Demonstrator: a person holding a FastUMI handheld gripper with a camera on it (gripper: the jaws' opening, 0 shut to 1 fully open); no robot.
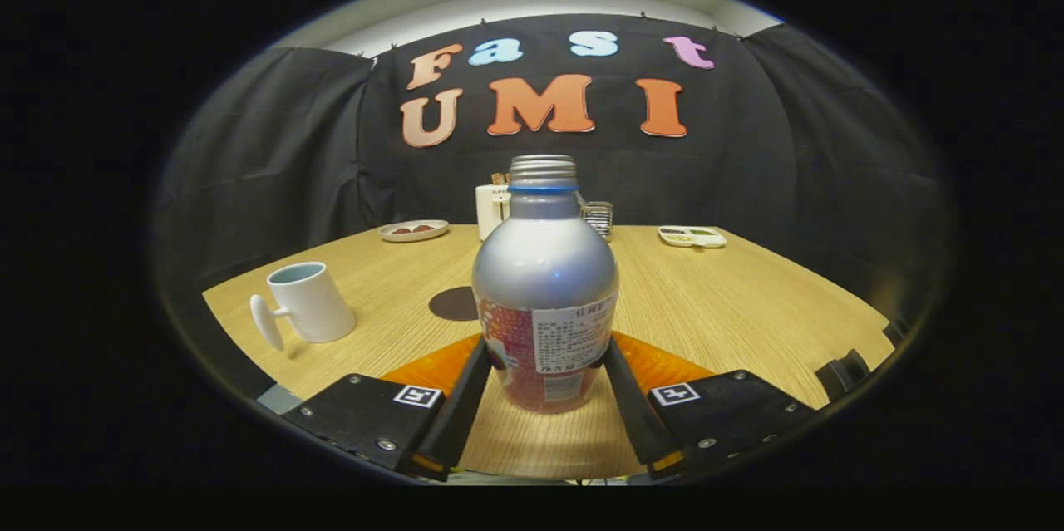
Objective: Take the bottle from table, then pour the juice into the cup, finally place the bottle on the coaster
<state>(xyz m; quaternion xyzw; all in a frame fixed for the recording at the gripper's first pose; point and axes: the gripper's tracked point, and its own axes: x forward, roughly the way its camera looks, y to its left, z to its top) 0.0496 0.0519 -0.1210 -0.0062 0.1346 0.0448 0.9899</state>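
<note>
the hand-held gripper (544, 373) has its two fingers hugging the lower body of the bottle (544, 298), one on the left flank and one on the right, both looking pressed against the labelled band, so it reads as pinching the bottle low down. the bottle stands upright on the table (748, 307), dead between the fingers, its base apparently on the wood, though that is hard to be sure of from this angle. the neck is bare threads with a blue ring (542, 189) under them, so the mouth looks open; whether liquid is inside cannot be seen through the metal skin.

the body looks like stiff thin metal, smooth and a bit slick, with the paper label offering better bite than the bare shoulder. if it is full it will be bottom-heavy and liable to swing in a low pinch; a hold nearer mid-body would likely steady the tilt. squeezing too hard may dent it.

the white cup (309, 301) waits to the near left, handle pointing left, mouth up. the dark round coaster (453, 303) lies just left of the bottle and beyond the fingers, between bottle and cup. far off sit small dishes (414, 229) and a white container (490, 211).
</note>
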